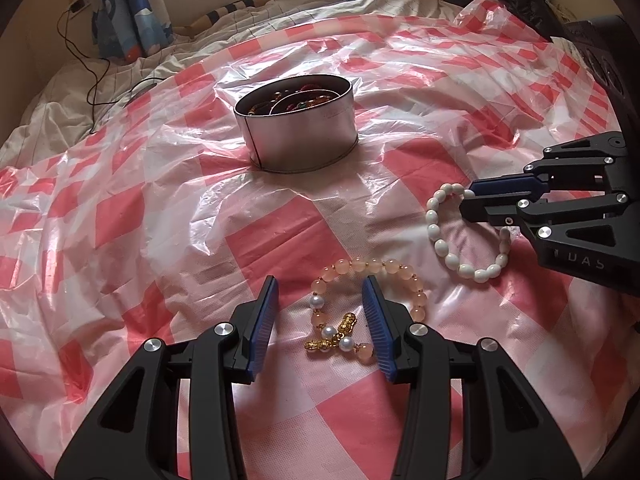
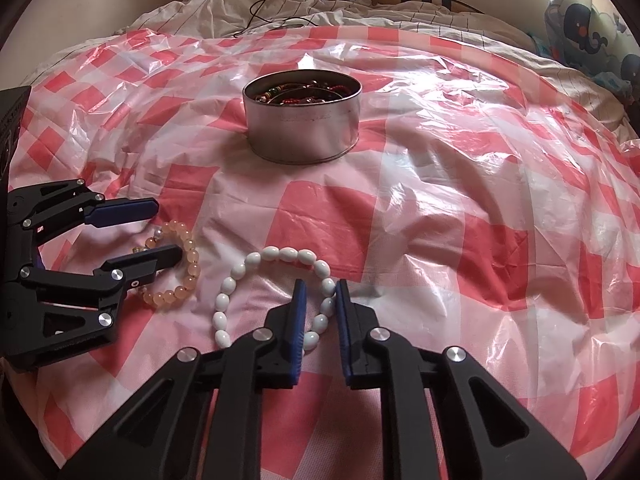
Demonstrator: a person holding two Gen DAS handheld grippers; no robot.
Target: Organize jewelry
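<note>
A round metal tin [image 1: 298,128] [image 2: 304,124] holding several bracelets stands on the red-and-white checked plastic sheet. A peach bead bracelet [image 1: 400,270] [image 2: 188,256] with pearls and gold charms lies on the sheet. My left gripper [image 1: 320,288] [image 2: 166,228] is open and straddles the bracelet's left side, one finger inside the loop. A white bead bracelet [image 1: 436,236] [image 2: 256,260] lies to the right. My right gripper [image 2: 320,288] [image 1: 466,196] is open with a narrow gap, its fingers on either side of the white beads on the loop's right side.
The sheet [image 2: 460,208] covers a soft bed with rumpled white bedding [image 1: 80,92] beyond. A black cable [image 1: 96,76] lies at the far left. Patterned fabric [image 2: 588,28] hangs at the back. A dark object [image 1: 600,56] sits at the right edge.
</note>
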